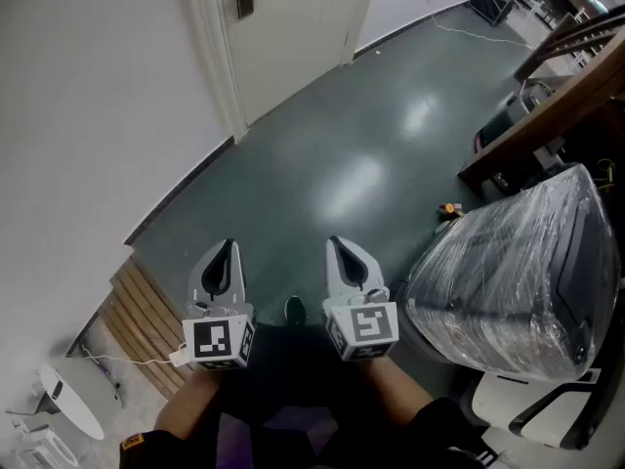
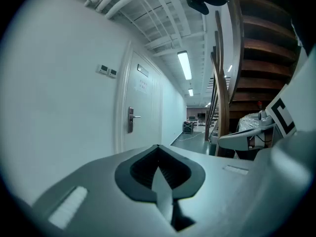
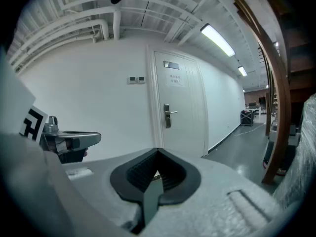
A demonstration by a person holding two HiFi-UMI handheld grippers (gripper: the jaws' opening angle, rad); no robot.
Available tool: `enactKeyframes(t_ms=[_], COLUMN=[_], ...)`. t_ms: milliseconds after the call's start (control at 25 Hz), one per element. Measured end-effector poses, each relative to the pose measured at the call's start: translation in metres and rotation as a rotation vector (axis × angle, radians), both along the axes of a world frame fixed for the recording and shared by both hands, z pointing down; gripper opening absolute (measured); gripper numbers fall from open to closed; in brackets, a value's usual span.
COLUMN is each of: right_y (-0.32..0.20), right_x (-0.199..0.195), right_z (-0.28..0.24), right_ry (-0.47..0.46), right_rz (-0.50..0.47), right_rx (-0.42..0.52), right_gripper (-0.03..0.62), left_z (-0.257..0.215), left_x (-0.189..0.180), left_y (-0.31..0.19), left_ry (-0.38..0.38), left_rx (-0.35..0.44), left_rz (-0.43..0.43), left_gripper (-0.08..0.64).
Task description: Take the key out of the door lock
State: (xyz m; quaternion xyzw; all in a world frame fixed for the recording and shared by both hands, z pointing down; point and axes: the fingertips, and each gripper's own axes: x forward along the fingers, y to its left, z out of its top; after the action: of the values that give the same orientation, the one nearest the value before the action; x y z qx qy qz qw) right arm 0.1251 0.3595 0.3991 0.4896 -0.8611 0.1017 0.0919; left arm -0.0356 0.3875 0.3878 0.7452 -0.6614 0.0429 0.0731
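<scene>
1. Left hand-held gripper (image 1: 227,247): we find its jaws brought together tip to tip with nothing between them. It hangs over the floor (image 1: 371,164), aimed slightly below level toward the door (image 3: 183,107).
2. Right hand-held gripper (image 1: 337,245): its jaws are likewise fully closed and empty. It sits just beside the left one, roughly parallel to it and not touching.
3. Marker cubes: there is one at the rear of each hand-held gripper, with black squares on white. We note the left cube (image 1: 220,340) and the right cube (image 1: 363,325).
4. The floor is dark green and glossy, with pale glare patches.
5. The door is white and closed, set in the white wall (image 1: 88,96) well ahead of both hand-held grippers. In the head view it lies at the top edge.
6. Lock plate (image 3: 168,115): a metal plate on the door's left side, with a lever handle pointing right. We cannot make out the key there, as the plate is too small in every view.
7. Switch plates (image 3: 136,79): two small ones sit on the wall left of the door frame.
8. Wrapped object (image 1: 518,281): a dark bulk under clear film, on the floor to the right of the right hand-held gripper.
9. Wooden stair rail (image 3: 276,107): it curves up on the right side.
10. Ceiling strip light (image 2: 184,64): it is lit.
</scene>
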Motion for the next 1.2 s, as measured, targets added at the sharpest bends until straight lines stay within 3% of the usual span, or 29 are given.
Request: enactKeyframes(t_ms=[960,1200], right_y=[-0.020,-0.033], right_x=[0.017,0.017], right_z=[-0.009,-0.007], right_ry=[-0.068,-0.062], right_rz=[-0.003,0.023], right_rx=[0.026,0.009], right_gripper=[-0.008,-0.008], left_z=[-0.003,-0.010], left_x=[0.017,0.018], left_y=[-0.008,-0.030], left_ry=[-0.042,-0.029], left_rx=[-0.021,-0.020], left_rz=[0.007,0.023], left_gripper=[0.017,0.017])
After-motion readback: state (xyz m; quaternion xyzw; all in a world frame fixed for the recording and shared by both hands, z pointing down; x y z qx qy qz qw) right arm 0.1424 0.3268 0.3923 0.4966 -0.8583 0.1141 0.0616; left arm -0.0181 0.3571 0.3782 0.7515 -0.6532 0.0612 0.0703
